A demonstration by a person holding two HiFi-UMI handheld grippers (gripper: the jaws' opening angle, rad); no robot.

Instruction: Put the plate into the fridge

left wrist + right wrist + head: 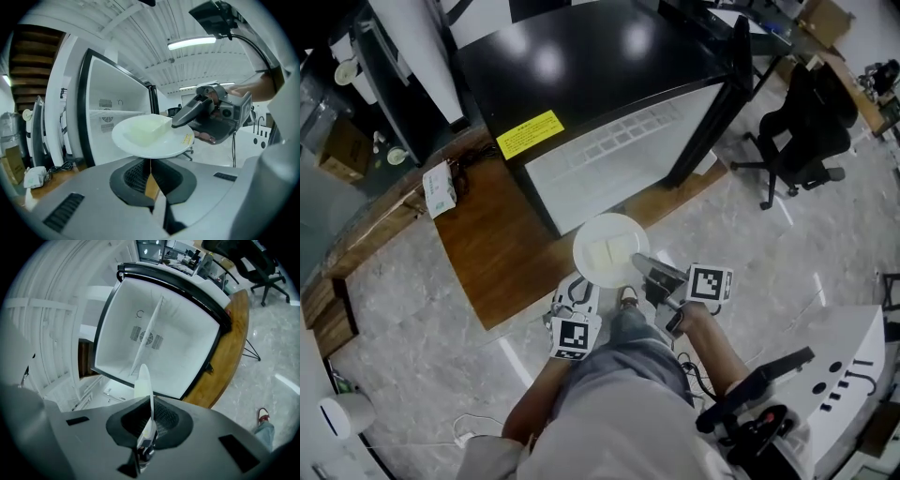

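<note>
A round white plate [605, 246] carrying a pale yellowish block is held level in front of the open fridge [619, 155]. My right gripper [639, 261] is shut on the plate's right rim; in the right gripper view the plate [143, 380] stands edge-on between the pads of that gripper [150, 422], with the fridge's white interior [159, 343] beyond. My left gripper [578, 292] sits just below the plate's near edge, shut with nothing in it. The left gripper view shows its closed jaws [151, 176] under the plate [150, 138] and the right gripper [177, 123] clamped on the rim.
The fridge stands on a wooden platform [506, 234], its black door edge [712, 103] swung out to the right. A small white box [439, 187] lies on the platform at the left. An office chair [806, 122] stands at the right, a white machine [844, 375] at lower right.
</note>
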